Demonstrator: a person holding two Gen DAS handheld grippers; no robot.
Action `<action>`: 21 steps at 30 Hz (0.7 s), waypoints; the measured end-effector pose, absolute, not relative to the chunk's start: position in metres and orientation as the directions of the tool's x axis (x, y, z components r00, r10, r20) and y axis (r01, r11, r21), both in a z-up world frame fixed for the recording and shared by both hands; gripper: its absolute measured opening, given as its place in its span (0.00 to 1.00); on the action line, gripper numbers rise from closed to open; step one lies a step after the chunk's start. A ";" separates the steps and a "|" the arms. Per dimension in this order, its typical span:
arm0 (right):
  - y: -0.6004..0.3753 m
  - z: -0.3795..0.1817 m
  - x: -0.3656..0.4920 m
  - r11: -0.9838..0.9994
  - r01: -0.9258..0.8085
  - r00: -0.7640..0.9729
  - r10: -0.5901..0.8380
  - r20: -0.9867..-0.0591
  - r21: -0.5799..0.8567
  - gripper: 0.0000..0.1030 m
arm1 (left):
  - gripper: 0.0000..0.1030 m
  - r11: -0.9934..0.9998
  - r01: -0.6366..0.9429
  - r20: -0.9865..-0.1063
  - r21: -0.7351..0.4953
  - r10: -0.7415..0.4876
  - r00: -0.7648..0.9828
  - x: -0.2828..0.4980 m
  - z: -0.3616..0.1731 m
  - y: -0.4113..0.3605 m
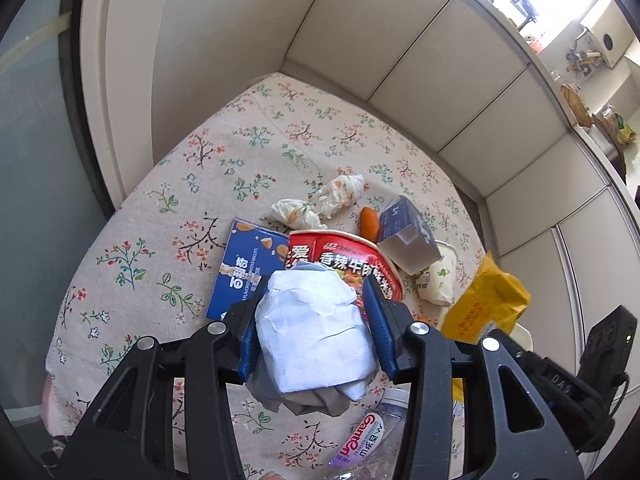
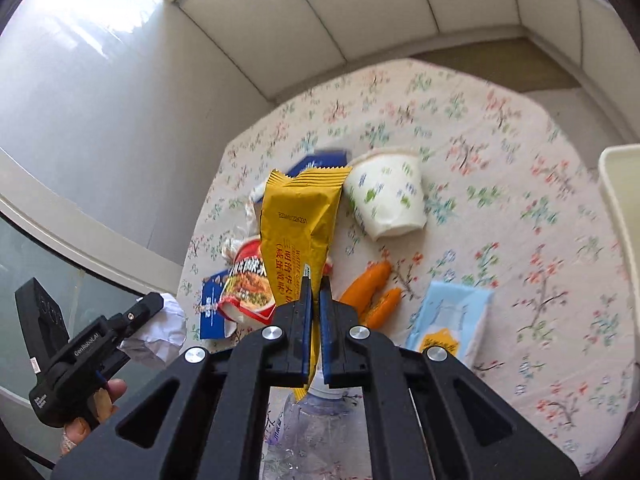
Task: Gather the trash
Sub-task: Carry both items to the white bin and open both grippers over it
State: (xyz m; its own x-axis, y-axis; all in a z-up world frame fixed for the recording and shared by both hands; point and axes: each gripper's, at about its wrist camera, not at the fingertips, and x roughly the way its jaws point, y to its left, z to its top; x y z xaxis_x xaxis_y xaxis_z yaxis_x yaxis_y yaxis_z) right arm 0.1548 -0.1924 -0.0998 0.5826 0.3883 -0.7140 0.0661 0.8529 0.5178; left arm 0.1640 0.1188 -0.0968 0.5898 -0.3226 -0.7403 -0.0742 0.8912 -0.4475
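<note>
Collecting is barely starting: left tool [image 1: 316, 316] is clamping a crumpled white paper wad [image 1: 316, 320], right tool [image 2: 316, 320] is pinching a yellow foil snack wrapper [image 2: 300, 224], while a red instant-noodle bowl [image 1: 344, 260], floral paper cup [image 2: 386, 196] and orange peels [image 2: 368, 284] are lying on the floral-cloth tabletop [image 2: 520, 160].

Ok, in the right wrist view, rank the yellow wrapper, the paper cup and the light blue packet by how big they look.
1. yellow wrapper, though it is held up nearest the camera, so that inflates it.
2. paper cup and light blue packet look about alike; I would not rank them.
</note>
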 end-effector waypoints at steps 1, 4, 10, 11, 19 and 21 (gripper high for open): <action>-0.199 -0.092 0.152 0.859 0.063 0.598 0.375 -0.708 0.508 0.03 | 0.42 0.893 -0.067 -0.732 -0.445 -0.320 0.601 0.162 -0.093 0.117; -0.217 -0.072 0.147 0.876 0.066 0.638 0.331 -0.695 0.478 0.03 | 0.42 0.894 -0.051 -0.708 -0.446 -0.317 0.631 0.157 -0.082 0.110; -0.269 -0.037 0.132 0.916 0.109 0.707 0.201 -0.678 0.386 0.03 | 0.42 0.907 -0.001 -0.683 -0.420 -0.315 0.659 0.154 -0.060 0.075; -0.280 -0.033 0.130 0.921 0.123 0.714 0.176 -0.678 0.369 0.03 | 0.42 0.907 0.007 -0.681 -0.421 -0.322 0.657 0.154 -0.058 0.068; -0.367 -0.020 0.107 0.948 0.291 0.719 -0.127 -0.683 0.130 0.04 | 0.42 0.912 0.133 -0.675 -0.389 -0.380 0.633 0.157 -0.042 -0.025; -0.390 -0.025 0.104 0.938 0.339 0.701 -0.201 -0.684 0.072 0.04 | 0.42 0.908 0.172 -0.673 -0.382 -0.401 0.622 0.159 -0.038 -0.054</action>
State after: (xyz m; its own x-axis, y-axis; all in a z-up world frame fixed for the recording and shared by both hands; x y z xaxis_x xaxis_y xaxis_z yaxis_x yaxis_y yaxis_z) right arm 0.1036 -0.3902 -0.0248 0.7013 -0.2007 -0.6840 0.3386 0.9382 0.0719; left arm 0.1593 -0.0536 -0.0384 0.6218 -0.4006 -0.6730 0.1719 0.9081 -0.3818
